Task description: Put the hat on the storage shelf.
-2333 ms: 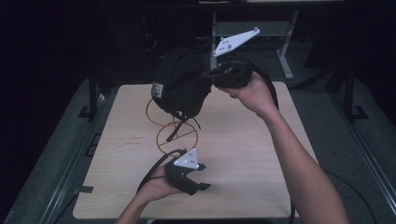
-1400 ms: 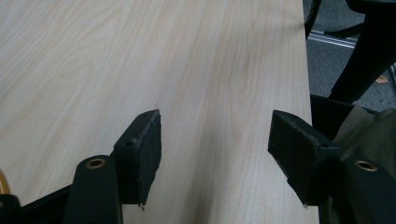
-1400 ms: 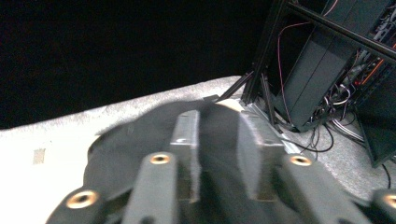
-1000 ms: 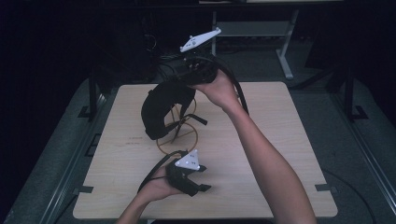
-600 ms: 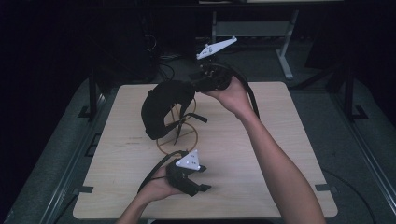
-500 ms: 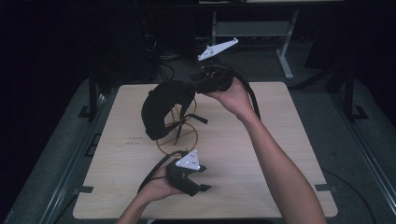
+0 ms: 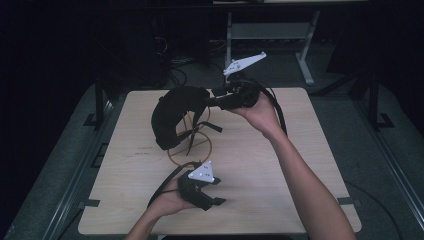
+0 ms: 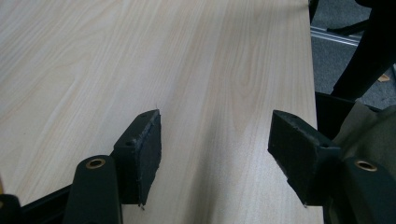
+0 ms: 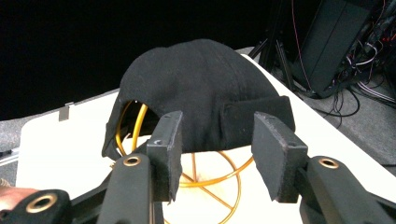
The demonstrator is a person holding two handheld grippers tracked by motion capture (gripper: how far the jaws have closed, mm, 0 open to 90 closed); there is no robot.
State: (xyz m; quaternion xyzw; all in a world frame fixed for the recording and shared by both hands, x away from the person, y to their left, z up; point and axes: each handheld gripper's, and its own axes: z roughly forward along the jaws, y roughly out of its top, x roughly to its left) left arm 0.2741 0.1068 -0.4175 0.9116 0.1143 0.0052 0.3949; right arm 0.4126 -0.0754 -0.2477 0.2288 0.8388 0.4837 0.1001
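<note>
A black cap (image 7: pixel 175 112) sits tilted on a gold wire stand (image 7: pixel 192 142) at the back left of the wooden table (image 7: pixel 300 200). My right gripper (image 7: pixel 212 97) hovers just to the cap's right, at its upper edge. In the right gripper view the right gripper (image 9: pixel 217 135) is open, and the cap (image 9: pixel 201 84) and the stand (image 9: pixel 210 179) lie just beyond its jaws. My left gripper (image 7: pixel 220 191) rests near the table's front edge. In its own view the left gripper (image 8: pixel 215 140) is open over bare wood (image 8: pixel 140 70).
A metal frame (image 7: pixel 270 30) and cables stand on the floor behind the table. A dark equipment case (image 9: pixel 336 42) with wires is at the back. Black rails run along both sides of the table. The table's right half is bare wood.
The cap came down from the air onto the wire stand. My right gripper has drawn back to the right of it. The left gripper stayed put.
</note>
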